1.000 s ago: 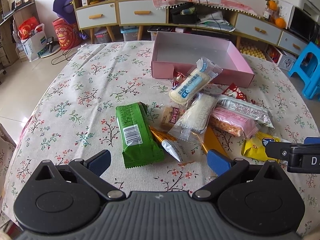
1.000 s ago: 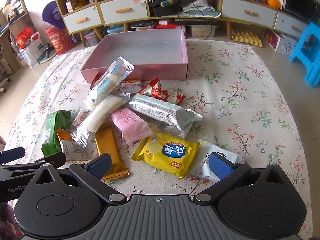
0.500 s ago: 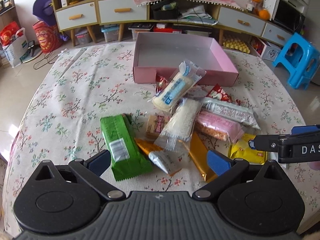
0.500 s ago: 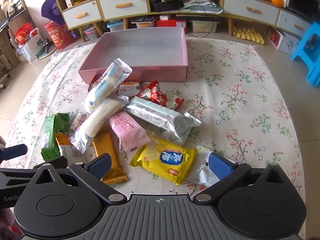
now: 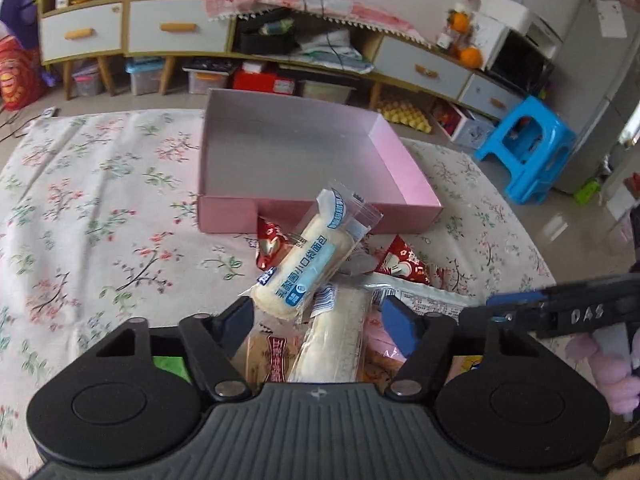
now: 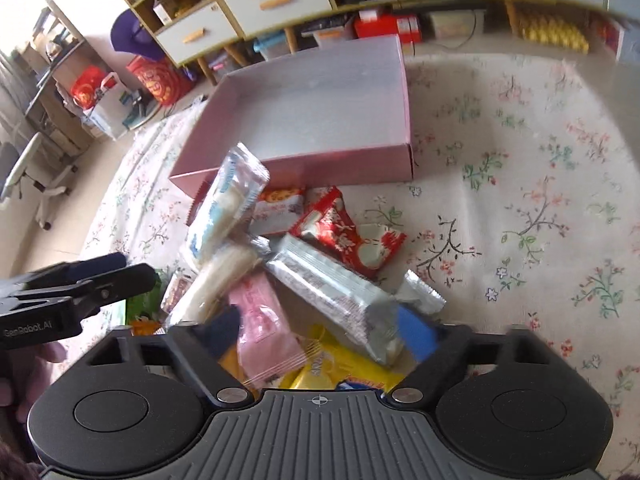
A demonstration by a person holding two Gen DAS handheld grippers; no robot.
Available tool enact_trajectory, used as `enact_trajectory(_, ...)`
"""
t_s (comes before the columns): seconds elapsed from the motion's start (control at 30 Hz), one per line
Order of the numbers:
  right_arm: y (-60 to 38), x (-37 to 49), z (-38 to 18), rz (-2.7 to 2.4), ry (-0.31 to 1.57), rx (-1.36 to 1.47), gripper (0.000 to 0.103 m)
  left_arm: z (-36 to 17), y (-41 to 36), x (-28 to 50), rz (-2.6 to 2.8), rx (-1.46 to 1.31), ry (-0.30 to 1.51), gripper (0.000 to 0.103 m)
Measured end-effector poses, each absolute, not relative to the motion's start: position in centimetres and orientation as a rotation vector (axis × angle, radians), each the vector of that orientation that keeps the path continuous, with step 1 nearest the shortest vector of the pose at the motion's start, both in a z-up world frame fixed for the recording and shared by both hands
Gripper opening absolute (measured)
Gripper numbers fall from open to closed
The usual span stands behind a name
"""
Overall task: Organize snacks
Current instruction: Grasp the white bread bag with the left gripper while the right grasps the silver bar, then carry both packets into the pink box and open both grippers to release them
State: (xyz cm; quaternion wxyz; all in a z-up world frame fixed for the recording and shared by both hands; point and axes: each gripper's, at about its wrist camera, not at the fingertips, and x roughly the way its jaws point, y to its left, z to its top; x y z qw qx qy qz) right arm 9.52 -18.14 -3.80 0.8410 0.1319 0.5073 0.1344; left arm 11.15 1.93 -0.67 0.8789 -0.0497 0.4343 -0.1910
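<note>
A pile of wrapped snacks lies on the flowered tablecloth in front of an empty pink box (image 5: 240,216) (image 6: 360,164). My left gripper (image 5: 320,318) is open, low over the pile, with a clear-wrapped bread roll (image 5: 308,264) and a white rice-cake pack (image 5: 336,340) between its fingers. My right gripper (image 6: 316,330) is open over a pink pack (image 6: 264,320), a silver pack (image 6: 332,292) and a yellow pack (image 6: 344,372). A red-and-white pack (image 6: 344,236) lies beyond. Nothing is gripped.
The table is round, with its edge near on both sides. A blue stool (image 5: 528,148) stands on the floor at the right. A low cabinet with drawers (image 5: 160,32) runs along the back wall. A green pack (image 5: 168,364) lies under my left gripper.
Both grippers have moved forward and down onto the snack pile. The left one now straddles the bread roll and rice-cake pack; the right one straddles the pink and silver packs.
</note>
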Motion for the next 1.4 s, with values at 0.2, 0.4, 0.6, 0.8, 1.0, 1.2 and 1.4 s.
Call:
enact_trajectory(0.2, -19.6, 11.2, -4.2, 0.328, 1.065, 0.361, 0.063, -2.5, 0.7, 12.7, -0.426, -0.006, 0.909, 0.053)
enact_trajectory(0.4, -19.0, 11.6, -3.7, 0.339, 1.017, 0.287, 0.051, -2.7, 0.5, 13.1, -0.423, 0.02, 0.897, 0.053)
enact_trajectory(0.6, -17.5, 11.9, -4.4, 0.373, 1.031, 0.178, 0.051, -3.2, 0.4, 13.4, -0.392, 0.015, 0.892, 0.053)
enact_trajectory(0.8, -16.4, 12.2, -6.4, 0.345, 1.094, 0.094, 0.051, -3.6, 0.4, 13.8, -0.365, 0.011, 0.886, 0.055)
enact_trajectory(1.0, -14.5, 11.8, -7.0, 0.338, 1.102, 0.006, 0.051, -4.0, 0.9, 14.5, -0.346, -0.049, 0.905, 0.056)
enact_trajectory(1.2, -13.6, 11.5, -6.5, 0.326, 1.112, -0.02, 0.039, -3.8, 1.3, 14.6, -0.338, -0.086, 0.933, 0.042)
enact_trajectory(1.4, -14.5, 11.2, -5.4, 0.319, 1.12, 0.072, 0.032, -3.5, 2.3, 14.5, -0.346, -0.177, 0.982, 0.03)
